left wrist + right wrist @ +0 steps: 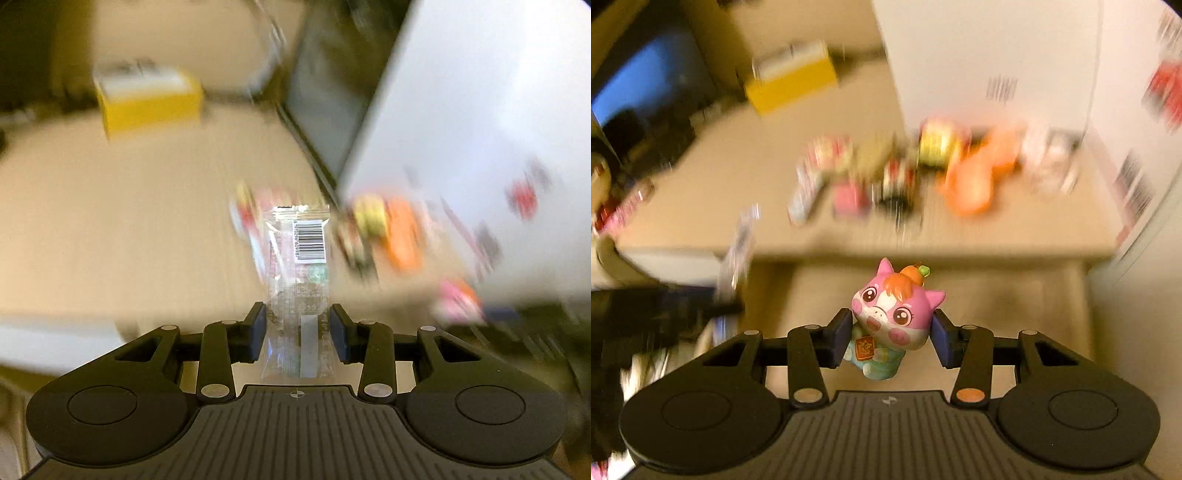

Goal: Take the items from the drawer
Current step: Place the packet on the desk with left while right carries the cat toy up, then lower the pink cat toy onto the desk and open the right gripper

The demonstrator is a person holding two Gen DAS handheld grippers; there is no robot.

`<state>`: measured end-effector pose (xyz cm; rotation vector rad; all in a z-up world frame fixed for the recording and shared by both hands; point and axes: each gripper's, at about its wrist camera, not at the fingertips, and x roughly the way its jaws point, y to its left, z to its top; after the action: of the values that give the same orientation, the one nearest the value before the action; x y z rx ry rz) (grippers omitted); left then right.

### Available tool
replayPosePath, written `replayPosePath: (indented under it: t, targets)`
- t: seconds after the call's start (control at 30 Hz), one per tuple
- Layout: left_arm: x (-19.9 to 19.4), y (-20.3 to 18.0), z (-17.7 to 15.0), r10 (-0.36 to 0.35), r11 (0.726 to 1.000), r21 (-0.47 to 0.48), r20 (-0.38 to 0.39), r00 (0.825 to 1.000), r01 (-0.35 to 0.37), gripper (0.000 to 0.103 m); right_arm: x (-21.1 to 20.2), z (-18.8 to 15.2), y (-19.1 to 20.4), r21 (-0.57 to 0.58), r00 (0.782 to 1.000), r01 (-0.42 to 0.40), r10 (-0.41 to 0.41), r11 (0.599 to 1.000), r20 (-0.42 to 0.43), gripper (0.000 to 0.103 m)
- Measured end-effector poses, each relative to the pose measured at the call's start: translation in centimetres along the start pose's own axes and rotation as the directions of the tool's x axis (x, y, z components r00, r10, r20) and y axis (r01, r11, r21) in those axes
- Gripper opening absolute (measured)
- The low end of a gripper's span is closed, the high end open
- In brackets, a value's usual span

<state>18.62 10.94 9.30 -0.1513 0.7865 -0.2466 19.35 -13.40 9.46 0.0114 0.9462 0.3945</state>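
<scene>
My left gripper (298,332) is shut on a clear plastic snack packet (298,280) with a barcode label, held upright above the beige tabletop (129,221). In the right wrist view my right gripper (892,334) is shut on a pink toy figurine (892,317) with orange hair and big eyes, its blue body between the pads. Below the figurine lies the open beige drawer (1015,295), in front of the table edge. A blurred pile of small items (905,173) lies on the tabletop; the same items (376,229) show beyond the packet in the left wrist view.
A yellow box (147,99) stands at the back left of the table, also the yellow box (792,81) in the right view. A large white box (461,147) with printed labels stands at the right. The left gripper's dark body (657,314) shows at the left edge.
</scene>
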Motion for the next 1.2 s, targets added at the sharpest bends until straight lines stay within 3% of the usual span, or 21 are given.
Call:
replayPosePath:
  t: [0.1, 0.2, 0.43, 0.6, 0.8, 1.2]
  targets:
    - [2.2, 1.1, 3.2, 0.078, 0.997, 0.014, 0.044, 0.996, -0.079, 0.041, -2.6, 1.2, -0.4, 0.010, 0.996, -0.001, 0.000, 1.000, 0.084, 0.046]
    - [6.6, 2.6, 4.3, 0.120, 0.993, -0.013, -0.011, 0.993, -0.120, 0.041, -3.5, 1.2, -1.4, 0.024, 0.995, 0.004, -0.006, 1.000, 0.100, 0.046]
    - [12.2, 2.5, 2.2, 0.135, 0.991, 0.017, -0.099, 0.986, -0.134, 0.044, -2.0, 0.3, -2.3, 0.036, 0.997, 0.048, -0.050, 0.998, 0.059, 0.046]
    - [11.5, 2.6, 2.2, 0.141, 0.990, -0.008, -0.078, 0.987, -0.142, 0.043, -0.9, 0.3, -3.2, 0.049, 0.997, 0.065, -0.068, 0.997, 0.046, 0.046]
    - [6.8, 2.7, 2.6, 0.168, 0.985, -0.042, 0.014, 0.986, -0.168, 0.042, 0.2, 1.1, -3.3, 0.045, 0.996, 0.084, -0.085, 0.995, 0.035, 0.046]
    - [2.3, 1.2, -1.6, 0.132, 0.983, -0.122, -0.040, 0.990, -0.136, 0.042, 7.0, 8.3, 1.9, -0.154, 0.991, -0.006, 0.027, 0.988, 0.133, 0.046]
